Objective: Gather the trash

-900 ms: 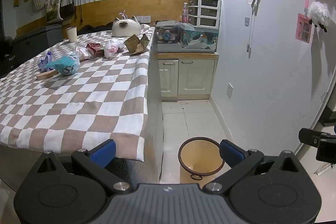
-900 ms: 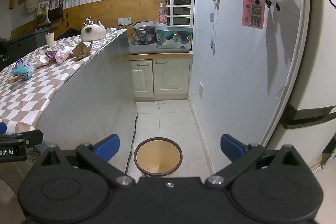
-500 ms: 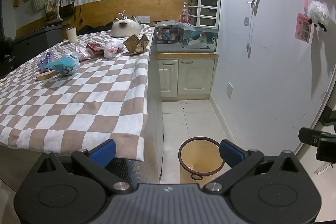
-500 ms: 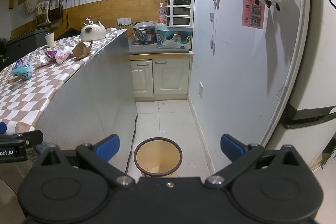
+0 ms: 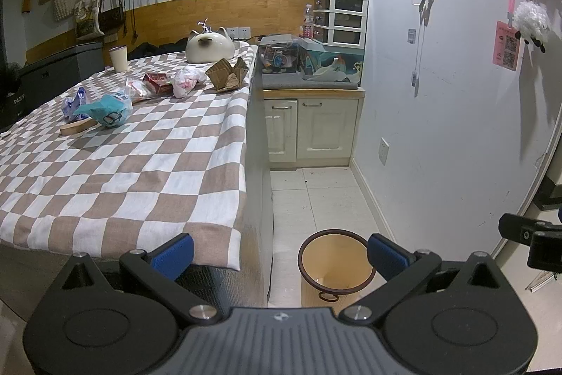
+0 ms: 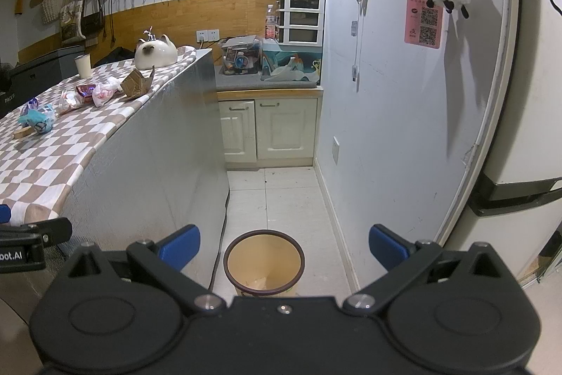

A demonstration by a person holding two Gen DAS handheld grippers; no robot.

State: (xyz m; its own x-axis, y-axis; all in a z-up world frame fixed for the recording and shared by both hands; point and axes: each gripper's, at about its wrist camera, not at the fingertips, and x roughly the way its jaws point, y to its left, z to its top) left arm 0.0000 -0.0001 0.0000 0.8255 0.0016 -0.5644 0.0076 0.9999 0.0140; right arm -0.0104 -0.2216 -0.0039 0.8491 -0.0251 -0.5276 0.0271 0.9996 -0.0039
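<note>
Both the left gripper (image 5: 279, 250) and right gripper (image 6: 283, 243) are hanging spread and empty above the bin (image 6: 264, 260); collection is not yet starting, so next comes reaching for the wrappers (image 5: 105, 113) on the table (image 5: 147, 171) beside the bin.

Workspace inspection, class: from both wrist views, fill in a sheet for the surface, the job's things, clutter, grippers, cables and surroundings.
Surface: checkered tablecloth covers the table, hanging over its near edge.
Job's things: crumpled teal wrapper, white plastic bag, red packet and torn cardboard lie on the cloth; bin stands on the floor tiles, looking nearly empty.
Clutter: cat-shaped ceramic pot, paper cup, wooden piece.
Grippers: left gripper and right gripper both open, fingers holding nothing.
Cables: dark cable runs down the counter side beside the bin.
Surroundings: cream cabinet, fridge, white wall with hanging ornaments.
</note>
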